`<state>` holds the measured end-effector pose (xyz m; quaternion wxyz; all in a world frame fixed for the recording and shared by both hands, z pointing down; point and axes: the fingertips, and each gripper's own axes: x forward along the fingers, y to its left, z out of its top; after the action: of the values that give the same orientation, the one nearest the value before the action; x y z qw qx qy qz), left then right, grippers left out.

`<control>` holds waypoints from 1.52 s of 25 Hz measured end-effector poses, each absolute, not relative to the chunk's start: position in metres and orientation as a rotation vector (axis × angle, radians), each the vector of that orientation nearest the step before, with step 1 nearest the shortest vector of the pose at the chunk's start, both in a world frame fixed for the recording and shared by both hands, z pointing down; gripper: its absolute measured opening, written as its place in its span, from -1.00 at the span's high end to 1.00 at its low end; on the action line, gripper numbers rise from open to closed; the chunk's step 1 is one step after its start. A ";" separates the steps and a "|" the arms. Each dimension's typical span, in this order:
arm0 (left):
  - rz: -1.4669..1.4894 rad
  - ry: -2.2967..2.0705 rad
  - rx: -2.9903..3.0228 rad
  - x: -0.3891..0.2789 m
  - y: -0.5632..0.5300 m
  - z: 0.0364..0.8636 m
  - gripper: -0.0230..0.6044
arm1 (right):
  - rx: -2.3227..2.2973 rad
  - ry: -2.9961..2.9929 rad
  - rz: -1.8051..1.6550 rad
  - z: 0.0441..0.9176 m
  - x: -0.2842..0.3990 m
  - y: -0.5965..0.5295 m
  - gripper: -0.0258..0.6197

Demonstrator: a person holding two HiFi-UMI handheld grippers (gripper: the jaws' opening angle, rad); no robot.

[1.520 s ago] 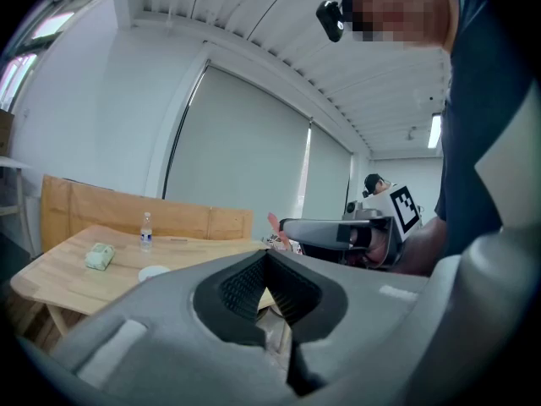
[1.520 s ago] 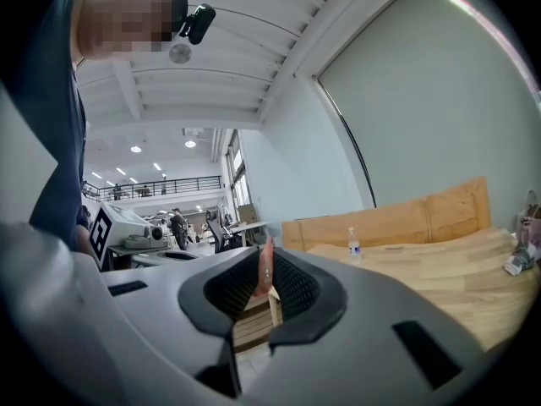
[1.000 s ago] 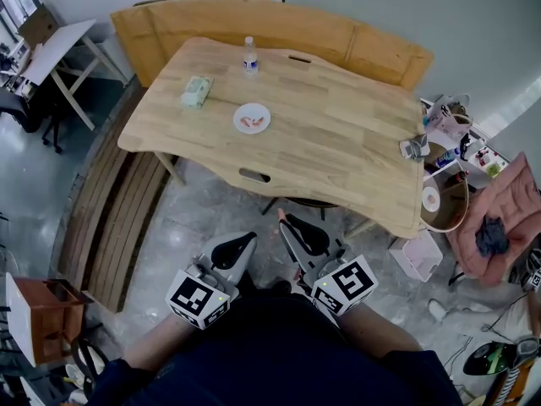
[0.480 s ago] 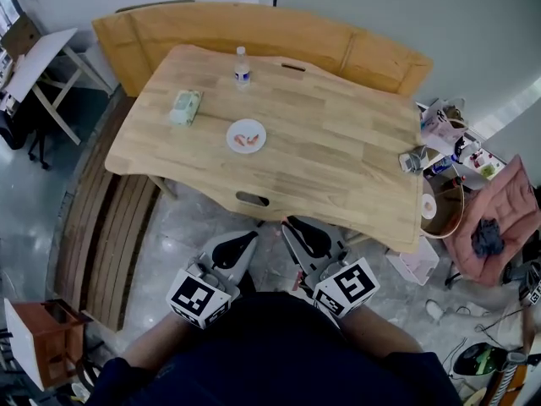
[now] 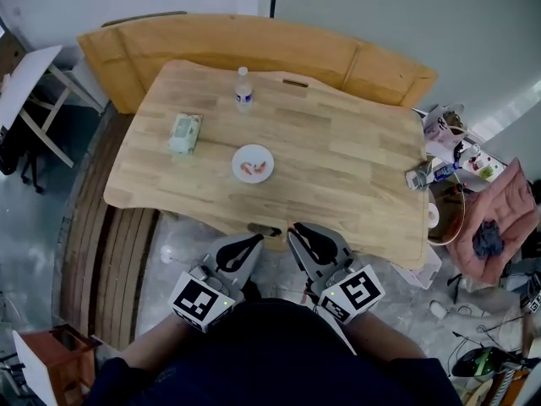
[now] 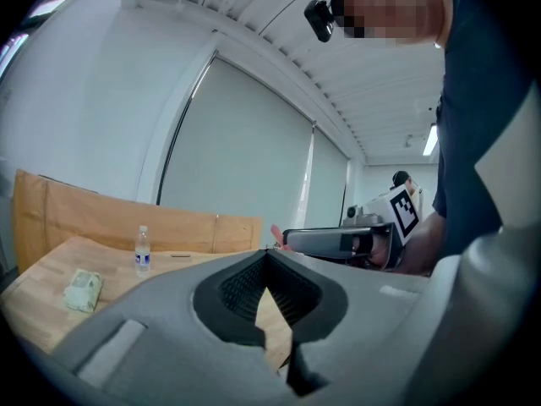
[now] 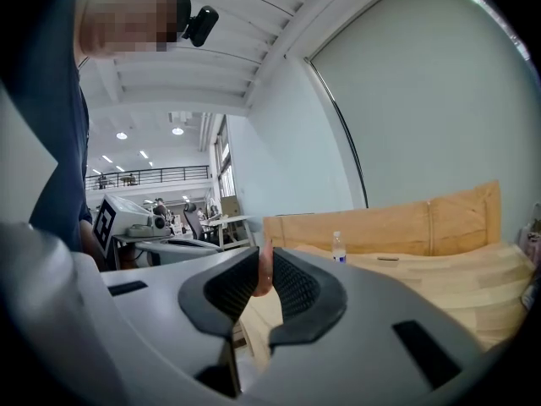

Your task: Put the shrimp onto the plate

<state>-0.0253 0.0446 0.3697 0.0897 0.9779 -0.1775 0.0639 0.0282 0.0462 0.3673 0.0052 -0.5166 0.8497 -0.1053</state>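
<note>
- My right gripper (image 5: 297, 233) is clamped on a pink shrimp (image 7: 264, 274) at the table's (image 5: 355, 167) near edge
- My left gripper (image 6: 267, 257) has its jaws together, empty
- I see the plate (image 5: 239, 156) mid-table, well apart

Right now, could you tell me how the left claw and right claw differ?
The left claw is shut on nothing, closed tip to tip; the right claw is shut on a pink shrimp that wedges it slightly apart. Seen from the head view, the left claw angles rightward, the right claw leftward. Both sit by the table's near edge, short of the plate.
</note>
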 end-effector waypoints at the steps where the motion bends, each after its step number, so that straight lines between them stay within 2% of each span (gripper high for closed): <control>1: 0.187 -0.517 2.912 -0.027 0.037 0.369 0.91 | -1.630 2.653 -0.333 0.367 0.026 0.040 0.73; 13: 0.205 -0.439 2.933 -0.036 -0.021 0.373 0.91 | -1.671 2.602 -0.345 0.372 0.014 -0.029 0.73; 38: 0.216 -0.757 2.816 0.010 -0.076 0.383 0.91 | -1.442 2.803 -0.452 0.420 0.057 -0.115 0.73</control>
<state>0.0101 -0.0765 0.3835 0.1088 0.9574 -0.2574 0.0733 0.0566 -0.1155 0.4198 -0.0212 -0.4527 0.8800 -0.1419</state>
